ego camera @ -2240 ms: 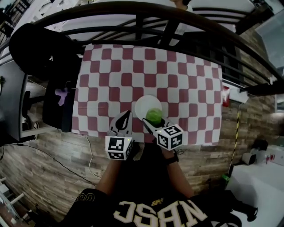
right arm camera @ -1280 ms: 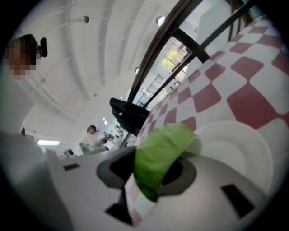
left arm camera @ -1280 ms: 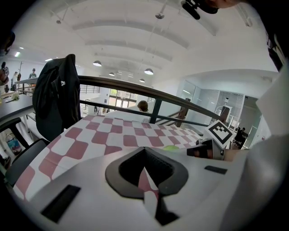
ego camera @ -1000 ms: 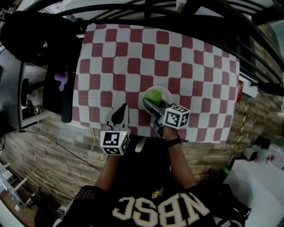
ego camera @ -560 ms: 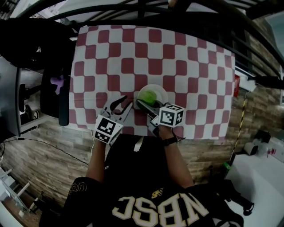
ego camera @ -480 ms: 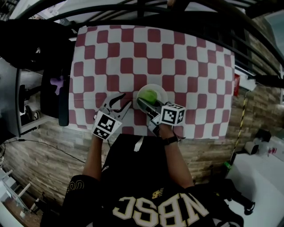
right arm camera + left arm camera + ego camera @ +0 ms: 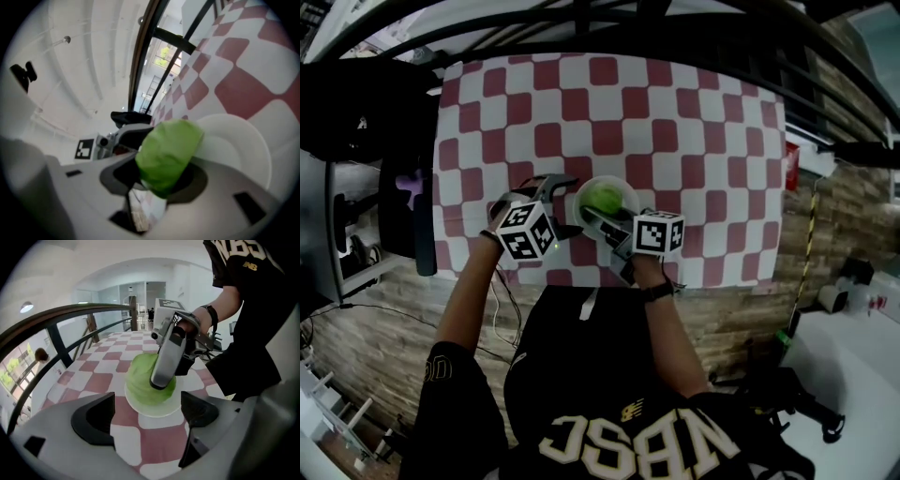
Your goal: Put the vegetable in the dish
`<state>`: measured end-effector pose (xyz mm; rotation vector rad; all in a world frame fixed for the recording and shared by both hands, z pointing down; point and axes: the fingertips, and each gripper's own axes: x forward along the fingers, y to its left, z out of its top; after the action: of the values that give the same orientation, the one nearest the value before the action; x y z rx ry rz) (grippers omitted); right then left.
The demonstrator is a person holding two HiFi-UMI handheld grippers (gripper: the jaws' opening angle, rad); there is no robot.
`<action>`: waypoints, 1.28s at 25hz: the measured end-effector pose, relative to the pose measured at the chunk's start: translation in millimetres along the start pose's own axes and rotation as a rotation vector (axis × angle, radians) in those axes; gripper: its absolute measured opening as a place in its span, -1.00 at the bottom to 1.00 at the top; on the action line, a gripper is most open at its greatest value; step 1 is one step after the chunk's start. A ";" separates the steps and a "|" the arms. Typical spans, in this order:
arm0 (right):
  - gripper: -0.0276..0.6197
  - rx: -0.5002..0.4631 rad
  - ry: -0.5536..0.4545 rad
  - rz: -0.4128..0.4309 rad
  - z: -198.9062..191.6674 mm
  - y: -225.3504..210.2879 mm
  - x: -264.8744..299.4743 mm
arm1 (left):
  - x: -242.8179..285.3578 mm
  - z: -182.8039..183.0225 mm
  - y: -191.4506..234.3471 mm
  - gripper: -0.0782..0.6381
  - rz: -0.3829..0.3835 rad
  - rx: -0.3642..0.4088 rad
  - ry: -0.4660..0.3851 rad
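A green leafy vegetable [image 7: 602, 197] sits in a small white dish [image 7: 623, 192] near the front of the checked table. My right gripper [image 7: 598, 210] comes in from the near side and is shut on the vegetable [image 7: 168, 150], holding it over the dish [image 7: 243, 140]. Just left of the dish, my left gripper [image 7: 562, 204] points at it with its jaws opening. In the left gripper view the wide jaws [image 7: 146, 416] have nothing pressed between them; the dish's rim [image 7: 154, 411] lies just ahead, and a right finger [image 7: 166, 357] crosses the vegetable [image 7: 140, 380].
A red-and-white checked cloth [image 7: 675, 122] covers the table. A dark curved railing [image 7: 581, 19] runs along the far side. A black bulky object [image 7: 356, 103] and a dark stand [image 7: 408, 216] are at the left, off the table. Brick-patterned flooring [image 7: 741, 309] lies to the right.
My left gripper has moved forward and right up to the dish, and its jaws have gone from shut to wide apart. The right gripper has kept the vegetable over the dish.
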<state>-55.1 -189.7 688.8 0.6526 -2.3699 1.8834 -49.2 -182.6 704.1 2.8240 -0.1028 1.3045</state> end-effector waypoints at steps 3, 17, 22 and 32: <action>-0.43 -0.004 0.029 0.005 0.1 1.2 0.8 | 7.5 18.1 -0.3 0.47 -0.052 0.122 0.003; -0.40 0.070 0.104 0.018 -4.0 -0.6 -8.3 | 33.6 34.0 -12.7 0.45 -0.216 0.372 0.086; -0.03 0.053 0.221 -0.063 -19.6 -10.5 -31.6 | 34.5 28.3 -14.1 0.45 -0.228 0.401 0.160; 0.09 -0.291 0.141 -0.328 16.5 -13.7 -146.8 | 42.5 32.1 -17.6 0.45 -0.222 0.435 0.302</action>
<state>87.0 -164.2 654.4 0.7916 -2.2219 1.3739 3.9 -168.7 715.7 2.7940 0.5485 1.8613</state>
